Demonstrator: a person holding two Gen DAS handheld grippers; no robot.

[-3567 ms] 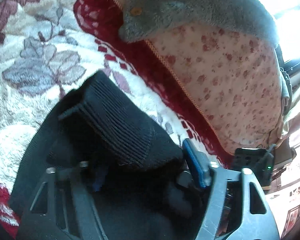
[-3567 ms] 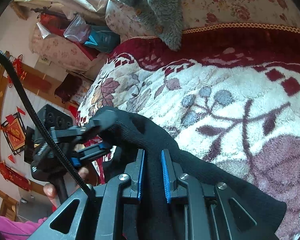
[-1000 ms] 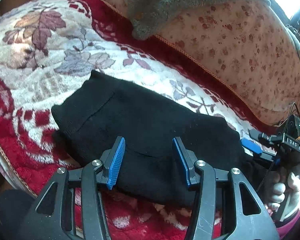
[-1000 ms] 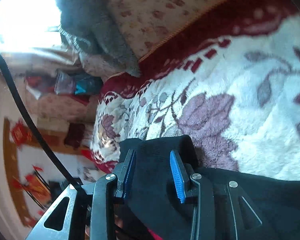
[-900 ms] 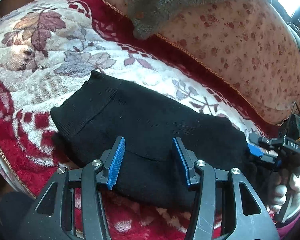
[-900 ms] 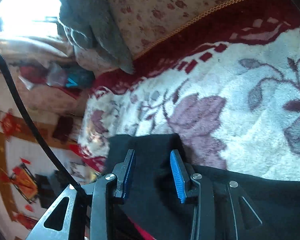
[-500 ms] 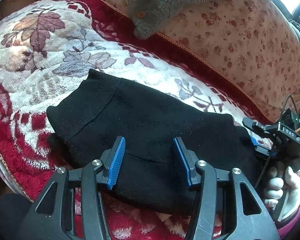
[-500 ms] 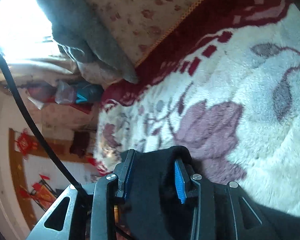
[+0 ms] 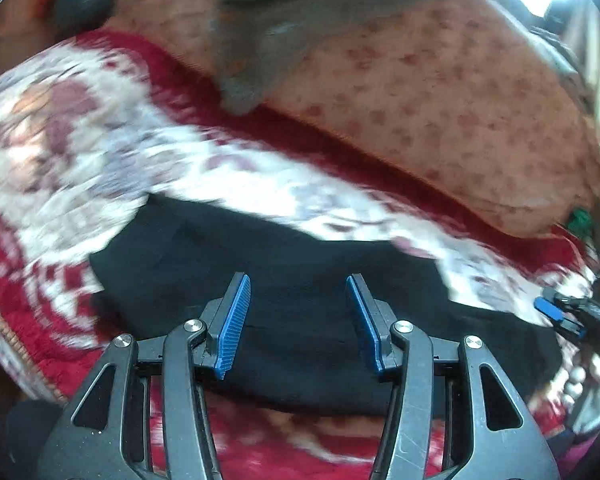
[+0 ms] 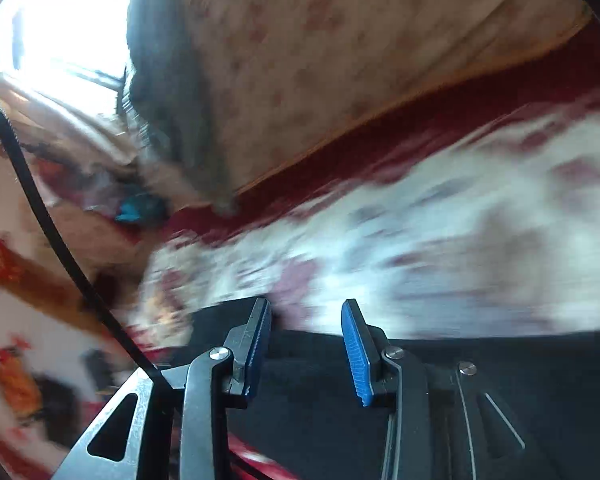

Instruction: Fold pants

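Note:
The black knitted pants (image 9: 300, 264) lie folded into a flat band on the red and white floral blanket (image 9: 80, 168). My left gripper (image 9: 298, 320) hovers over the near edge of the pants, open, its blue pads wide apart and touching nothing. In the left wrist view the right gripper (image 9: 560, 320) shows at the pants' right end. In its own blurred view the right gripper (image 10: 306, 336) has its jaws opening; the pants (image 10: 308, 392) lie below the pads and are not pinched.
A floral cushion (image 9: 440, 92) rises behind the blanket, with a grey fleece garment (image 9: 268, 40) draped over it. The blanket's front edge drops off at the lower left. A black cable (image 10: 40, 208) crosses the left of the right wrist view.
The right gripper let go of the pants fold it was pinching and swung away fast. The left gripper drew back and up a little, still open. Both views are now blurred.

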